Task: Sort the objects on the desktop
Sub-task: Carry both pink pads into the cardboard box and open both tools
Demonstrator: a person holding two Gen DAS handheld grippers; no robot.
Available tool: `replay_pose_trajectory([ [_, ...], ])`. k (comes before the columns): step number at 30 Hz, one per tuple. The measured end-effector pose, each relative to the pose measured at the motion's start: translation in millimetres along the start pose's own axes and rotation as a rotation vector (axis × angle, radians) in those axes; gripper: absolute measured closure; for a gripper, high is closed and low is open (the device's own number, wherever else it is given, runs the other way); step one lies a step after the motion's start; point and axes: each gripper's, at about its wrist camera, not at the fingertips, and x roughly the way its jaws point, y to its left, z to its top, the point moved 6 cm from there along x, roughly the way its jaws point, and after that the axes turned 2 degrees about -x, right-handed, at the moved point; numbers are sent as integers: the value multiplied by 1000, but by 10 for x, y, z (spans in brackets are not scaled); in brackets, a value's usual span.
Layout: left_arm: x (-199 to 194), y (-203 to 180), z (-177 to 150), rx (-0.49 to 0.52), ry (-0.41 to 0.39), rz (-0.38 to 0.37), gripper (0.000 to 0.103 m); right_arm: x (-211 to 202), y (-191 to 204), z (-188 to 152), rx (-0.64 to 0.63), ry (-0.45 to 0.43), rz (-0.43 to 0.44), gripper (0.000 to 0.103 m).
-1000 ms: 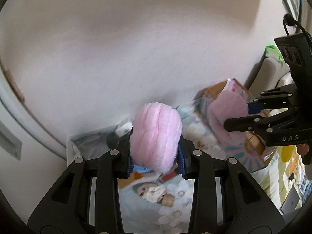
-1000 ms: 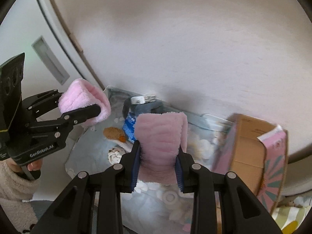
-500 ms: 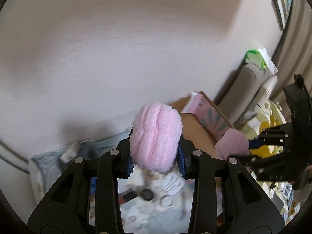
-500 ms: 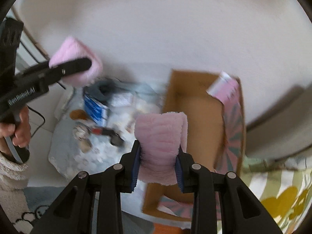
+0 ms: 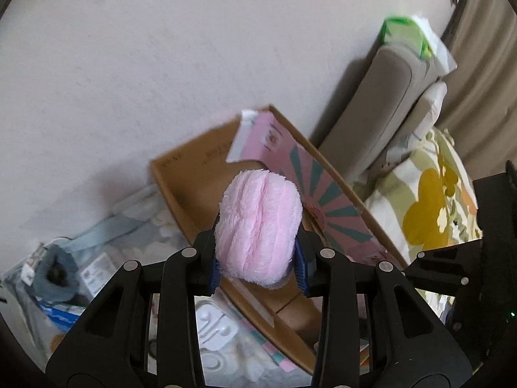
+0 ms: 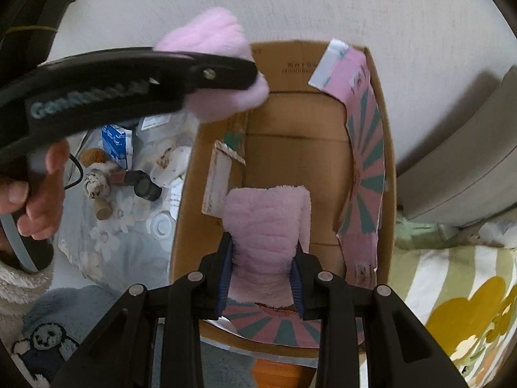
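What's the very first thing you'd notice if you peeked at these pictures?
The fluffy pink things: each gripper squeezes one. The right gripper holds its pink fluffy piece over the open cardboard box, and the left gripper holds a rounder pink fluffy bundle above the box's left edge. Left of the box, small odds and ends lie scattered on a flowery cloth.

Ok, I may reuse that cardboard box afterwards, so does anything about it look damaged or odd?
Yes. The cardboard box has its pink patterned lining peeling off the right wall, with ragged edges, and a torn flap hangs loose on the left. Nothing looks spilled.
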Motion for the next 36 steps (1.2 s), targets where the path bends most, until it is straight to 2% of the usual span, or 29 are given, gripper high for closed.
replay_pose_trajectory([
  [8, 337, -57, -102, 10, 70, 8, 71, 114, -92, -16, 21, 15, 11, 74],
  [20, 546, -19, -183, 33, 119, 12, 70, 235, -145, -16, 38, 47, 25, 74],
  [21, 549, -29, -180, 31, 115, -7, 64, 251, -142, -21, 30, 60, 26, 72],
  [23, 563, -44, -173, 22, 118, -27, 38, 269, -148, -20, 22, 70, 6, 65],
  [24, 556, -47, -164, 20, 113, -24, 14, 278, -171, -21, 23, 74, -26, 59],
  [25, 525, -49, -142, 20, 91, -18, 1, 286, -192, -27, 26, 82, -47, 58],
  [28, 467, -72, -101, 37, 63, -9, 0, 263, -266, -34, 64, 81, -55, 57],
  [29, 462, -72, -96, 43, 65, -6, 0, 254, -293, -39, 82, 81, -50, 53],
  [30, 460, -66, -94, 46, 64, 2, 0, 240, -321, -43, 100, 79, -46, 44],
  [35, 387, -15, -104, 38, 64, 0, 0, 118, -388, -47, 141, 22, -27, 41],
  [36, 369, -10, -114, 37, 64, -2, 0, 102, -394, -47, 139, 18, -30, 31],
])
